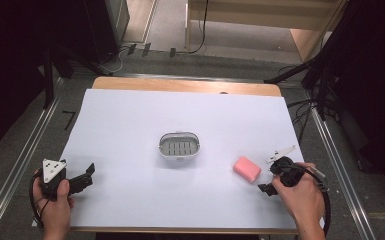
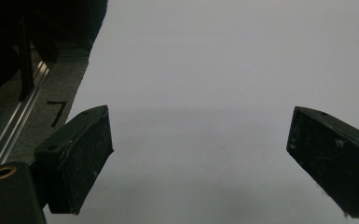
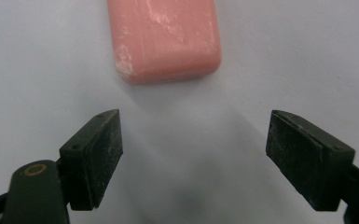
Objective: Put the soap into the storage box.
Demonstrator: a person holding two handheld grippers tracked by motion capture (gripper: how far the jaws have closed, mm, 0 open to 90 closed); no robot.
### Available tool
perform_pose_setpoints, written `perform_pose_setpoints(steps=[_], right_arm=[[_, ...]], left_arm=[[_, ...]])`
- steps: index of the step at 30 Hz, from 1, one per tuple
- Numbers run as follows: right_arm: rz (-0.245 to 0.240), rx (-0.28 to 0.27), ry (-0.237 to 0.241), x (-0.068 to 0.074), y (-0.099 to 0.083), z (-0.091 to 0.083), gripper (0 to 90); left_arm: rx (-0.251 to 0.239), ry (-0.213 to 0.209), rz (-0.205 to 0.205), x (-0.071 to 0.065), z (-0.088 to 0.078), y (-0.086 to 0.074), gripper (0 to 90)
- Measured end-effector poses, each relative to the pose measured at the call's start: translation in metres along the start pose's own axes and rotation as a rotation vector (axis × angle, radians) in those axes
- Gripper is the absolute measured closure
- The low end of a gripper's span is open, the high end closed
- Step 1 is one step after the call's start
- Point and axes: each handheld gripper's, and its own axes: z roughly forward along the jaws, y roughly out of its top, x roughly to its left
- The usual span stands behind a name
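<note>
1. Here's the pink soap bar (image 1: 246,169), lying flat on the white sheet (image 1: 130,130) toward the near right of the tabletop (image 1: 180,85), well apart from everything but the right hand.
2. The right tool (image 3: 193,158) sits just beside it, on the bar's right in the high view; from the right gripper view the bar lies straight ahead, just beyond the tips, not yet between them.
3. Jaws on that right tool are parted and holding nothing, with bare sheet between them. The gap looks wider than the near end of the bar.
4. The bar's long axis runs away from the tool in the right gripper view, so the near short end faces the jaws. My read: a straight push forward would put the pads on the two long sides.
5. The left tool (image 1: 69,180) is far off at the near left edge, released too, jaws wide over blank sheet. The right hand is plainly the nearer one.
6. In the middle of the sheet, a white soap dish (image 1: 179,145) with a slotted grey insert, empty, up and to the left of the bar. A likely home for it, I'd judge.
7. Around it all: grey floor, metal rails, black stands, trailing cables, and pale wooden furniture at the back.
</note>
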Motion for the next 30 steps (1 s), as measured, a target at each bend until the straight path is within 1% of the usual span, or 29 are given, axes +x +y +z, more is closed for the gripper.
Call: perform_pose_setpoints(steps=[2,5,12,18,22,25,27,30], right_arm=[[0.004,0.009,0.001,0.001,0.004,0.001,19.5],[-0.005,0.009,0.005,0.002,0.01,0.002,19.5],[-0.012,0.024,0.029,0.007,0.022,0.007,20.5],[-0.015,0.033,0.025,0.009,0.033,0.011,21.2],[-0.013,0.025,0.021,0.01,0.041,0.014,22.8],[-0.007,0.03,0.03,0.011,0.045,0.017,23.4],[-0.01,0.036,0.022,0.011,0.048,0.019,24.0],[-0.009,0.041,0.029,0.011,0.051,0.022,25.2]], left_arm=[[0.0,-0.002,0.001,0.0,0.0,0.0,7.3],[0.002,-0.001,0.001,0.0,0.0,0.0,7.4],[0.001,-0.003,0.002,0.0,0.0,0.0,7.3],[0.001,-0.004,0.0,0.0,0.0,0.0,7.3],[0.002,-0.004,-0.001,0.0,0.0,0.0,7.3],[0.001,-0.005,-0.002,0.0,0.0,0.0,7.3],[0.001,-0.005,-0.002,0.0,0.0,0.0,7.3],[0.001,-0.006,-0.001,0.0,0.0,0.0,7.3]])
